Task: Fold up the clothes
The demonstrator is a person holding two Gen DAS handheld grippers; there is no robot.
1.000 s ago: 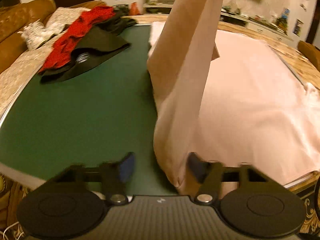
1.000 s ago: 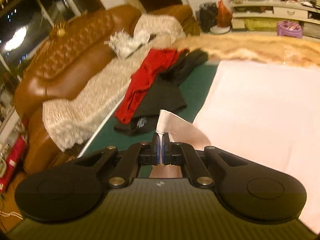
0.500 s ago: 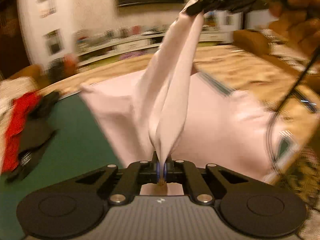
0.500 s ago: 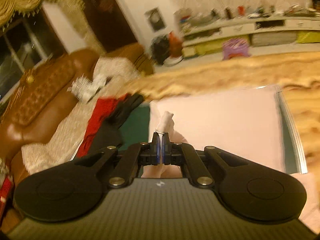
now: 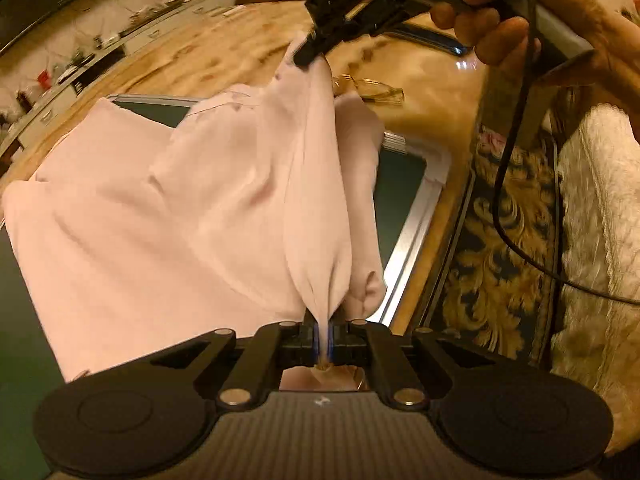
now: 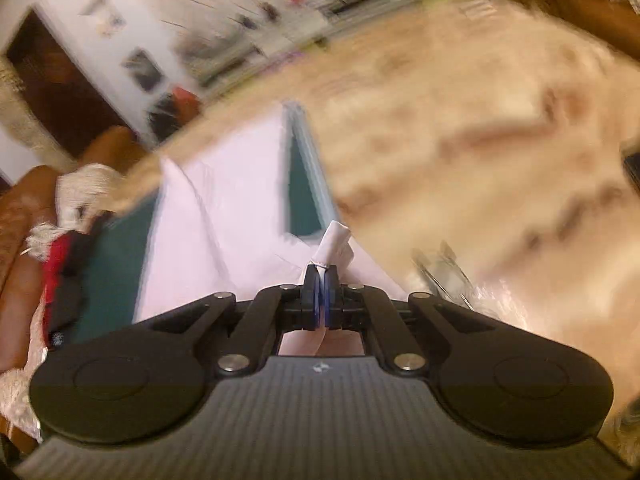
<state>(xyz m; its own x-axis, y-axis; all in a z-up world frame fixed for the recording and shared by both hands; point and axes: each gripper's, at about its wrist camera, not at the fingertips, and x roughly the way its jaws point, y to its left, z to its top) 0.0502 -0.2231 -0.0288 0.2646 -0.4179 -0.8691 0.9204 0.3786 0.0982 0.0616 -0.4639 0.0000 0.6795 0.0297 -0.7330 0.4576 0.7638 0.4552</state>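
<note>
Two grippers, each clamped on the same pale pink garment (image 5: 168,216). Left gripper (image 5: 324,338): jaws closed tight on a gathered tip of the cloth, a short tuft poking out behind them. Right gripper (image 5: 310,50): seen from the left wrist view held in a hand (image 5: 516,12), pinching the far end of a raised pink fold that runs taut between the two tools; in its own view (image 6: 322,294) the jaws are shut on a small white-pink peak of fabric. Remainder of the garment lies spread on the green table (image 5: 400,192), reaching toward its metal-trimmed far edge and covering most of the surface; the near-left portion is cut off by the frame. Red and black clothes (image 6: 60,276) sit at the table's left edge, partly out of view. A pair of glasses (image 5: 372,90) rests on the patterned cloth beyond the table's far corner. Right wrist view is heavily motion-blurred; background shelves and wall items cannot be made out. A black cable (image 5: 508,168) hangs below the hand.
</note>
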